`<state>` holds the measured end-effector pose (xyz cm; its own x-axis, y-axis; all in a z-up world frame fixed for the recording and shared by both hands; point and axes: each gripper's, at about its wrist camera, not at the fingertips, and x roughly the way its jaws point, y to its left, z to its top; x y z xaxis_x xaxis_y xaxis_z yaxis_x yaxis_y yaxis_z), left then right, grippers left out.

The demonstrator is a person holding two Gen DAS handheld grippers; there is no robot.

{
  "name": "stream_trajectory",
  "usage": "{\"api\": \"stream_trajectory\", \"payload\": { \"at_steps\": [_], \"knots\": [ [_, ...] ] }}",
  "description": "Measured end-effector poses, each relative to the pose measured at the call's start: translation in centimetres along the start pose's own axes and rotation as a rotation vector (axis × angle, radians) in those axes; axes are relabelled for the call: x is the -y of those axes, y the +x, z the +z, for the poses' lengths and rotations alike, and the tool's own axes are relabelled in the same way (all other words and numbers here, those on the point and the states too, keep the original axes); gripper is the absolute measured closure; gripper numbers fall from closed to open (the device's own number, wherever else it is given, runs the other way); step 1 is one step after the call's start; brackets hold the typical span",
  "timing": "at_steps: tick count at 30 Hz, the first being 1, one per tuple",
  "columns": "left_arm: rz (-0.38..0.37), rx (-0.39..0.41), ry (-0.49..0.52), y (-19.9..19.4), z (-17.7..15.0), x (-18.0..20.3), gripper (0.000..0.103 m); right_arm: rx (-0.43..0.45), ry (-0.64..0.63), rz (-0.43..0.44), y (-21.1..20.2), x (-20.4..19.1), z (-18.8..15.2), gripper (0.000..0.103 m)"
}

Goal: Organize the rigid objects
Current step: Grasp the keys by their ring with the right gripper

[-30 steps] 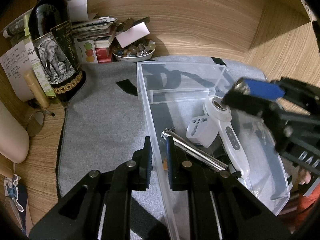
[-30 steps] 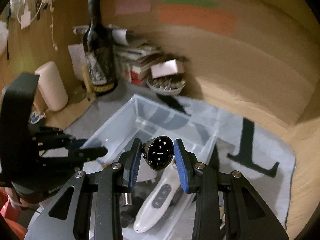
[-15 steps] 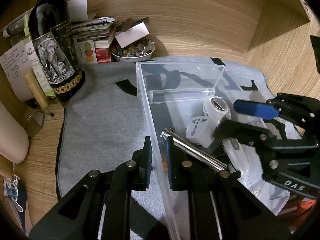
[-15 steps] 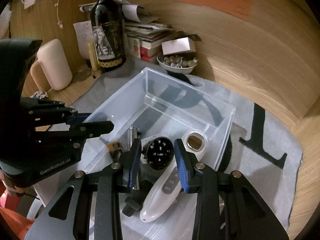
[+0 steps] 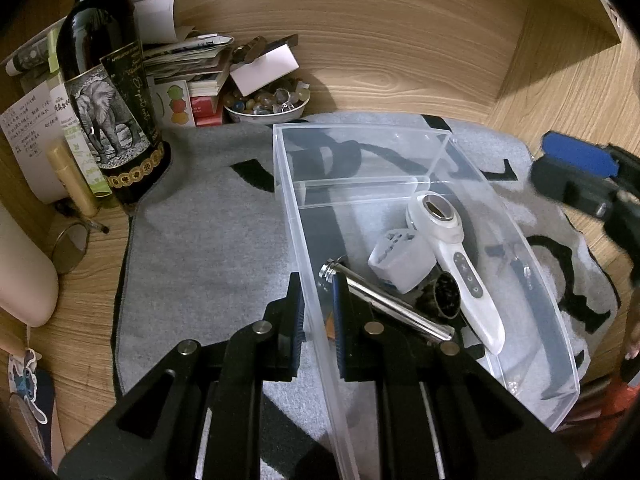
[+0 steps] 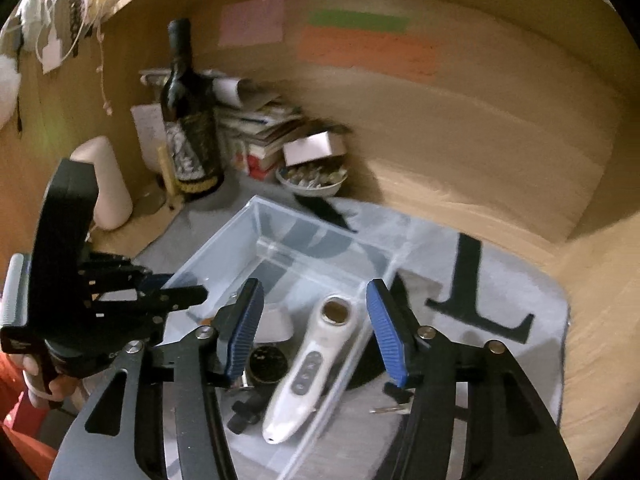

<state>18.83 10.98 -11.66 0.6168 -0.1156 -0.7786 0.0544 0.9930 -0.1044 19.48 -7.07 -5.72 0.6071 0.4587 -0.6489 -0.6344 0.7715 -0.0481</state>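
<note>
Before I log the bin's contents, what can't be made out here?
- Black knobbed item, right wrist view: right gripper finger hides part.
- Small metal piece outside the clear bin: too small to identify.
- Orange scrap, left wrist view: behind left gripper fingers.

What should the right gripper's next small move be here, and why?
Probably lift clear of the clear bin and head for the keys lying on the grey mat just outside it. The right gripper is open and empty above the white handheld device, the dark round object already lies inside, and the left gripper is clamped on the bin wall.
</note>
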Motion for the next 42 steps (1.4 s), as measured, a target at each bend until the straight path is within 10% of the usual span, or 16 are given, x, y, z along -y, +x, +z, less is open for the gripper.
{"api": "stream_trajectory", "payload": {
  "at_steps": [10,27,31,42],
  "knots": [
    [0.001,0.0,0.001,0.0,0.0,0.0,0.091,0.006,0.081,-0.096,-1.7,4.9,-1.1,0.053],
    [0.002,0.0,0.003,0.1,0.0,0.0,0.091,-0.272,0.217,-0.09,3.9,9.5,-9.8,0.053],
    [0.002,0.0,0.004,0.1,0.0,0.0,0.091,-0.272,0.204,-0.06,4.3,8.9,-10.2,0.021],
    [0.003,-0.001,0.006,0.1,0.0,-0.1,0.091,-0.279,0.168,-0.085,6.5,9.2,-9.9,0.026]
  ]
}}
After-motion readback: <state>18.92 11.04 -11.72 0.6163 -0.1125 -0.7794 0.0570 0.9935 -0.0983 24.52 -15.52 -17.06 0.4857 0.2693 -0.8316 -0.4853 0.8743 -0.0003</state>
